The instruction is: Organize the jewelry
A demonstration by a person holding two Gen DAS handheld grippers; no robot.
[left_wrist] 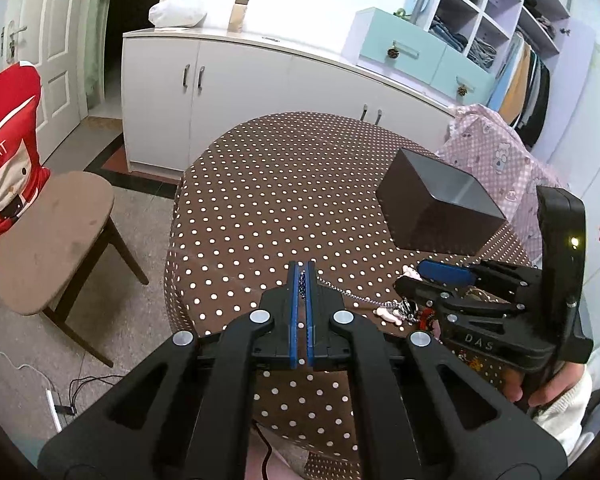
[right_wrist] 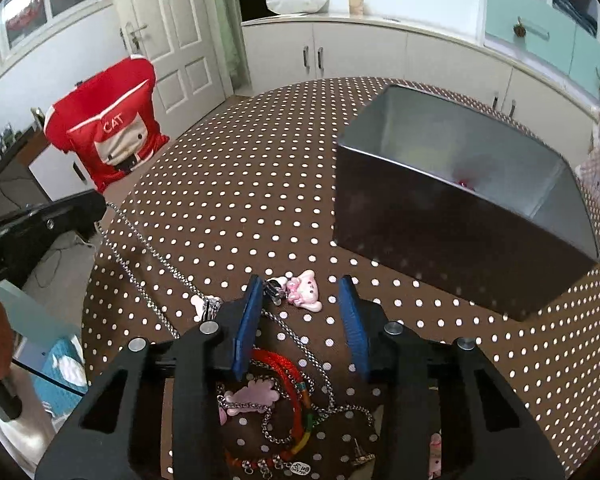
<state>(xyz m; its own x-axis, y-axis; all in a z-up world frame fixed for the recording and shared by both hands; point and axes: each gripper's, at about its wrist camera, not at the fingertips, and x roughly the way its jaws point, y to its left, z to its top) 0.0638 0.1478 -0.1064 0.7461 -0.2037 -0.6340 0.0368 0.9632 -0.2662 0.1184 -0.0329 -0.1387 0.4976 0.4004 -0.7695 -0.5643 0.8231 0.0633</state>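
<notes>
Item: left gripper. Jaws together, clamped on a silver chain that runs rightward across the counter to a small cluster of charms.

Item: right gripper. Jaws apart, nothing pressed between the blue pads; it is held over the jewelry heap. In the left wrist view it appears at the right, gripped by a hand in a pale sleeve.

Item: pink charm, cartoon figure, lying on the counter between the right gripper's fingertips, touching a small black-and-white charm just beside the left pad.

Item: red cord bracelet, looped, partly under the right gripper, tangled with silver chains and a flat pink pendant.

Item: metal box, rectangular, open-topped, dark outside, grey inside, standing on the counter well beyond the heap; a small red object shows at its inner wall, too small to identify.

Item: counter, round, covered in a brown cloth with white dots.

Item: chair, beside the counter, with a red cover lettered "CAT".
</notes>
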